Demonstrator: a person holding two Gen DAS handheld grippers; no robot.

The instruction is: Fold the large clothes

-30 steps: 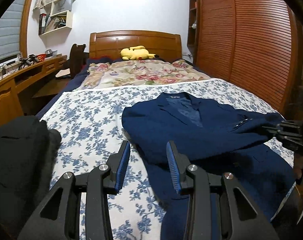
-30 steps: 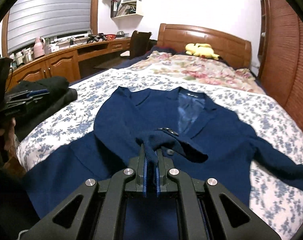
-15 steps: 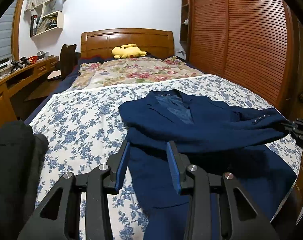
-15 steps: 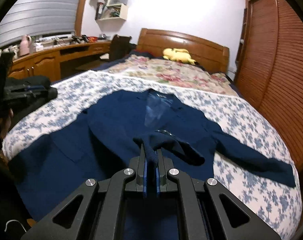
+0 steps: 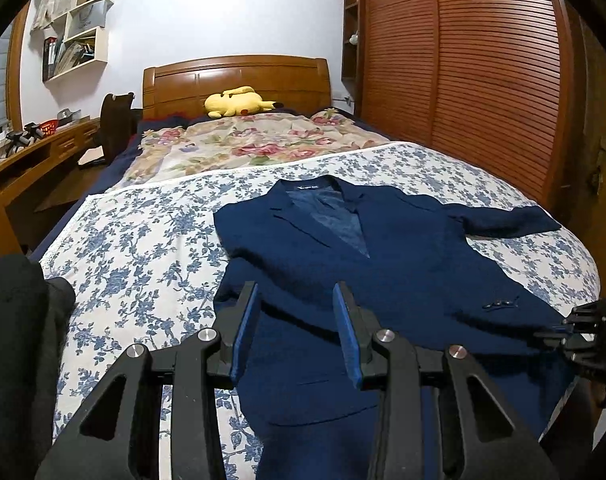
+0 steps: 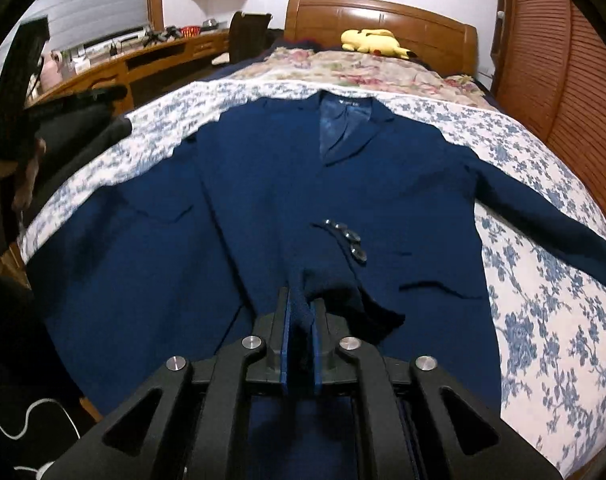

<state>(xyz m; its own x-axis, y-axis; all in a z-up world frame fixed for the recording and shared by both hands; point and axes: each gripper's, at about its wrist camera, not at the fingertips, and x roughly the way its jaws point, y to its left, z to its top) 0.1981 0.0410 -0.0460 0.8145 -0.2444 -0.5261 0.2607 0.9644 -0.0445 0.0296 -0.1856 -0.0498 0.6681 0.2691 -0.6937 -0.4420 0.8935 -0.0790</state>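
- Since the earlier frames, the right gripper (image 6: pixel 299 312) had carried the navy blazer's (image 6: pixel 287 184) left sleeve cuff (image 6: pixel 343 280) across the chest, and both cameras had drawn nearer the garment.
- Clenched jaws on the right gripper pinched that cuff, its row of buttons (image 6: pixel 349 240) showing just beyond the fingertips.
- At the right edge of the left wrist view, the same right gripper (image 5: pixel 575 332) appeared over the blazer (image 5: pixel 383 264).
- Released and empty, the left gripper (image 5: pixel 297 332) hovered with jaws apart above the blazer's lower left side.
- The blazer lay face up, collar toward the headboard, on the blue-flowered bedspread (image 5: pixel 143 248), its other sleeve (image 5: pixel 511 222) stretched out sideways.
- A yellow plush toy (image 5: pixel 235 102) rested by the wooden headboard (image 5: pixel 235 76).
- Dark folded clothing (image 5: pixel 15 320) sat at the bed's left edge.
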